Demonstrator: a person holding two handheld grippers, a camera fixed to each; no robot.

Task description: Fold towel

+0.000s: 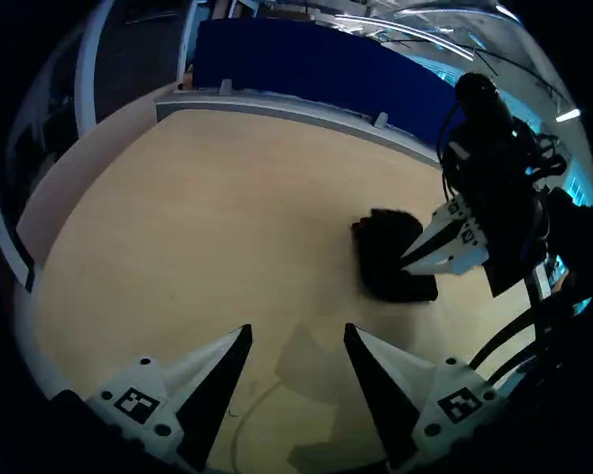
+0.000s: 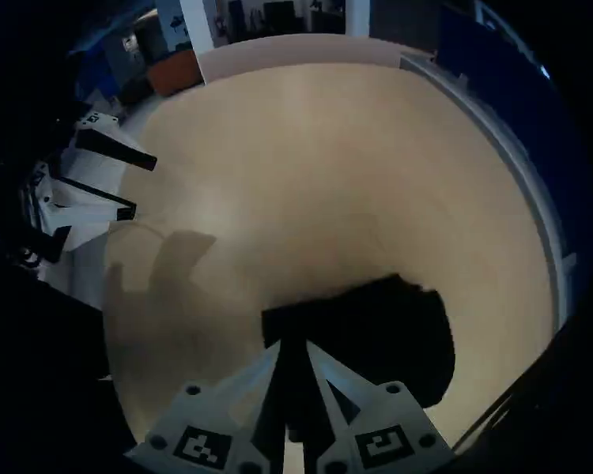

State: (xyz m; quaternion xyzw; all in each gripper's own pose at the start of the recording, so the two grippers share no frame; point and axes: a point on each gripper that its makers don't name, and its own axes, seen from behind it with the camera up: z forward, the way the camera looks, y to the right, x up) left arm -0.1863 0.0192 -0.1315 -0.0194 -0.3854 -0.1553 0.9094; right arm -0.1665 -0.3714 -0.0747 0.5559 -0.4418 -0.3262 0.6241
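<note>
The dark, bunched cloth towel [image 2: 391,332] lies on the pale wood-grain table [image 1: 202,229], and the right gripper [image 2: 295,345] sits at the towel's near edge. Its white two-finger jaws are drawn almost together, with only a thin dark slit between the tips, and the tips overlap the cloth at its near corner. They appear to pinch that edge, though the dark pads and dark cloth blur together there. In the left gripper view the same fingers come in as a narrow wedge against the side of the towel, which looks lumpy and partly doubled over rather than flat. The left gripper [image 1: 296,332] stands well apart from the towel, spread wide with bare tabletop between its black-lined fingers and nothing in its grasp. In the right gripper view it shows off to the far side of the towel, tips parted, over the table's edge zone. Around the towel the table is bare on every visible side, with the widest stretch beyond it. Past that stretch, far from the towel, a grey raised rim [image 1: 296,112] bounds the table. A dark blue partition panel [image 1: 312,67] stands just behind the rim. On the side of the towel toward the left gripper, the tabletop ends at a curved pale edge.
</note>
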